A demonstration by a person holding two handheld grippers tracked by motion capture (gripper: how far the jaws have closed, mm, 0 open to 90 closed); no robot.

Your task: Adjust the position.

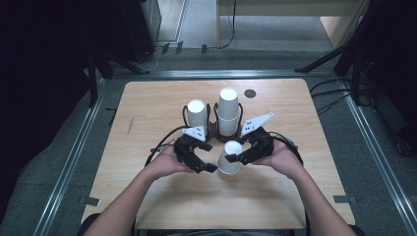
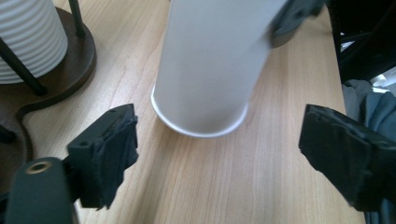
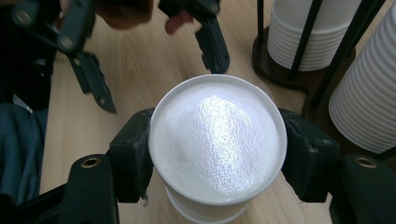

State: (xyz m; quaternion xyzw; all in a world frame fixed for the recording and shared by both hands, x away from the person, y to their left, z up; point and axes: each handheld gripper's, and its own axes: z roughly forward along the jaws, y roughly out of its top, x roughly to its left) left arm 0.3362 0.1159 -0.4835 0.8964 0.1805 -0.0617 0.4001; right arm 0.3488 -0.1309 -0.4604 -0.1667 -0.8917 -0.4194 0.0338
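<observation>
Upturned white cup (image 3: 217, 144) pinched by right gripper (image 1: 235, 158), seemingly above table; left gripper (image 1: 204, 164) spread.

Light wooden table (image 1: 147, 196) on grey floor (image 1: 373, 162). Dark wooden cup holder (image 1: 215, 132) with black rods, two stacks of white paper cups: shorter left stack (image 1: 196, 113), taller right stack (image 1: 228, 110). Small dark round disc (image 1: 250, 93) on the table behind.

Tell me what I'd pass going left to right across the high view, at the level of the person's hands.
Left hand → left tool, jaws apart → upside-down white paper cup → right tool, clamped on that cup → right hand.
</observation>
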